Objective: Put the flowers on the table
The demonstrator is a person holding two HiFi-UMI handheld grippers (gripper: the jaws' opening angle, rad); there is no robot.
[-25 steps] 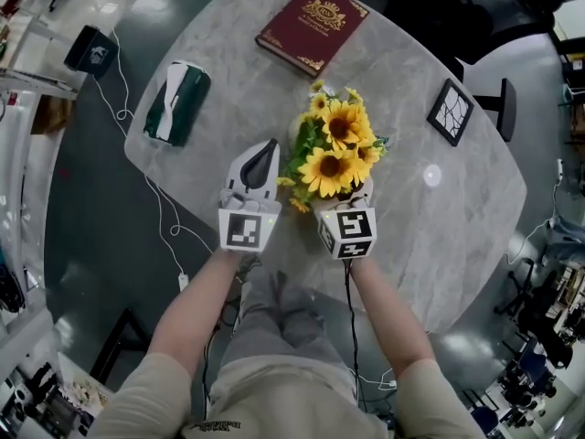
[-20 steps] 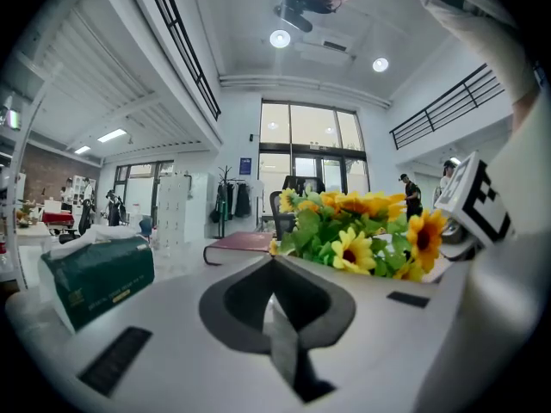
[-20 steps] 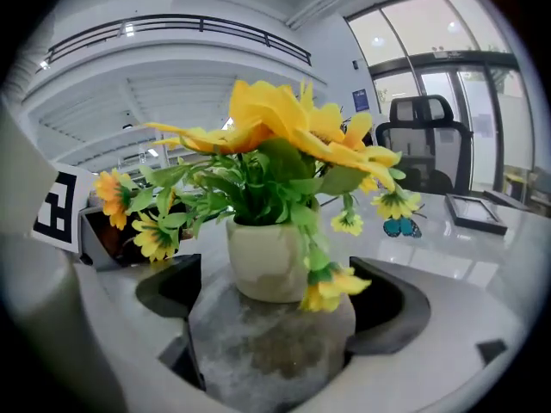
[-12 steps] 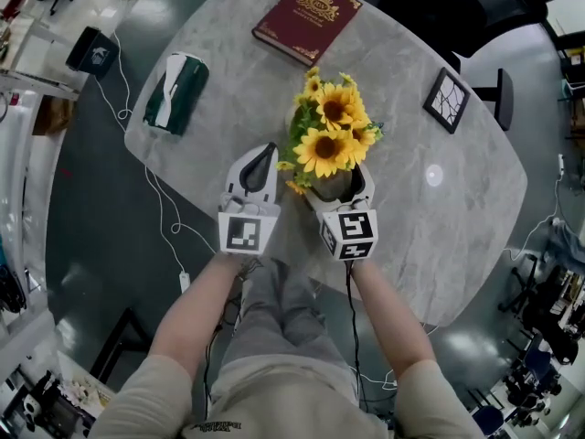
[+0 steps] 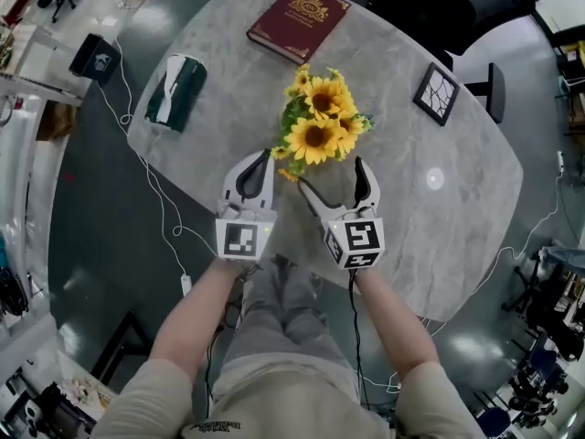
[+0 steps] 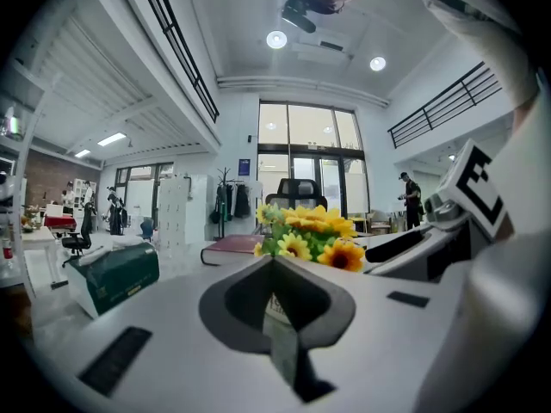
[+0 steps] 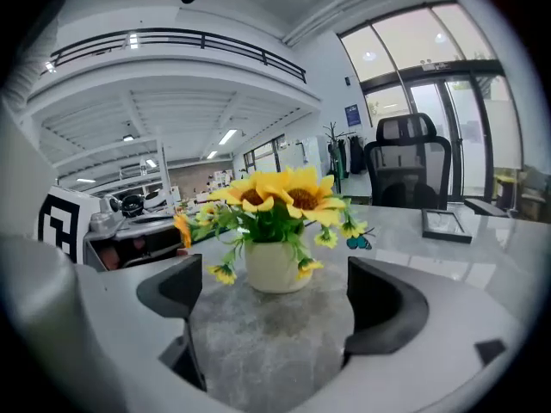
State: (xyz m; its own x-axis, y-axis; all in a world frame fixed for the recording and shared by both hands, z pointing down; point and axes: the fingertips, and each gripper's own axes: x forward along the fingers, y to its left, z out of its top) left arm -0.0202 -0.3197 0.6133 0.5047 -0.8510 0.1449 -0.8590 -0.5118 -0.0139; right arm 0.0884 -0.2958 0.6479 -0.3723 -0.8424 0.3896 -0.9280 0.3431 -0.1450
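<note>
Flowers: bunch of yellow sunflowers with green leaves in a small white pot, standing upright on the grey marbled table, near its middle and just beyond both grippers. Right gripper: jaws spread wide, holding nothing; the pot sits ahead of the tips, not between them, with bare tabletop in the gap. Left gripper: jaws closed tip to tip, leaving only the moulded hollow between them, nothing gripped; it lies beside the bunch, apart from it. Handling, by judgement: pot looks smooth and rounded, glazed ceramic or similar, so likely a little slippery and breakable; blooms and stems are soft, overhang the rim and would crush or bend. Load probably light but top-heavy. Best hold is across the pot's body below the drooping small blossoms, jaws level, never on the petals. Table surface is matte stone-patterned, flat. Also on it, all well apart from the pot: dark red hardback book with gilt ornament, green-and-white tissue pack, small black picture frame.
</note>
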